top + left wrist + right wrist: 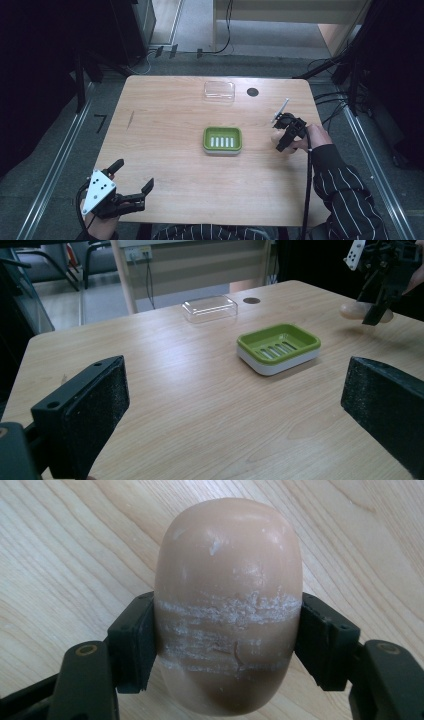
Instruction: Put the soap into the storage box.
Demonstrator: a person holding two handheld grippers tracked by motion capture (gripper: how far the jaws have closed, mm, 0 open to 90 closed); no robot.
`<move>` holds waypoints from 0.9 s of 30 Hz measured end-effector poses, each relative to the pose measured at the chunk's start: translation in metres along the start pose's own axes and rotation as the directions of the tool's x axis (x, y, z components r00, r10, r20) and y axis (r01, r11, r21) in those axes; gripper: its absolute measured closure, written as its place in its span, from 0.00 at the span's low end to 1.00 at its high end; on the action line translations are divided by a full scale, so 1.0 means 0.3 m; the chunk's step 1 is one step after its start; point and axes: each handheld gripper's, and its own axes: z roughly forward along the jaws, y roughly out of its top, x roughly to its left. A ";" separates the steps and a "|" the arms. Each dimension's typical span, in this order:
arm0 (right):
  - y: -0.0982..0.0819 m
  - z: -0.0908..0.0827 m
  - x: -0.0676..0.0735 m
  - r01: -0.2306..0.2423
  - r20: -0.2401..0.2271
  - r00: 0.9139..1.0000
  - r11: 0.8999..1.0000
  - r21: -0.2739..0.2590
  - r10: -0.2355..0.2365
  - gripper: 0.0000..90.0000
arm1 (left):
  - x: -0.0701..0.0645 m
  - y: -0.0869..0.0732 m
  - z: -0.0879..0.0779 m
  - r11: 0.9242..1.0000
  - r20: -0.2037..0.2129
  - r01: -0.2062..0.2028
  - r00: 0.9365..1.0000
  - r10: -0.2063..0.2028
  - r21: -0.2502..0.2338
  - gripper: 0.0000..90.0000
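A tan oval bar of soap (227,605) sits squeezed between the two black jaws of my right gripper (227,640), lifted a little off the wood. From above, that right gripper (281,138) is at the table's right side, with the soap (276,137) peeking out beside it. The same soap (354,310) shows at the far right in the left gripper view. A green soap dish (222,140) with a slotted white insert rests mid-table, left of the soap. My left gripper (131,177) hovers at the near left corner, open with nothing between its pads (90,415).
A clear plastic lid (219,92) lies at the back of the table (165,165), with a round dark hole (253,92) to its right. Cables and dark stands surround the table. A striped sleeve (345,195) reaches in from the lower right.
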 end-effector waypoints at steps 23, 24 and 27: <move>0.078 -0.038 0.087 0.147 0.017 0.989 0.989 -0.019 -0.147 0.37 | 0.001 0.000 0.002 1.000 0.000 0.004 1.000 -0.004 -0.002 0.00; 0.081 -0.038 0.090 0.147 0.014 0.989 0.989 -0.022 -0.147 0.37 | 0.001 0.000 0.002 1.000 0.001 0.002 1.000 -0.002 0.001 0.00; 0.088 -0.041 0.095 0.159 0.015 0.987 0.987 -0.025 -0.159 0.37 | 0.002 0.000 0.003 1.000 0.000 0.003 1.000 -0.003 0.000 0.00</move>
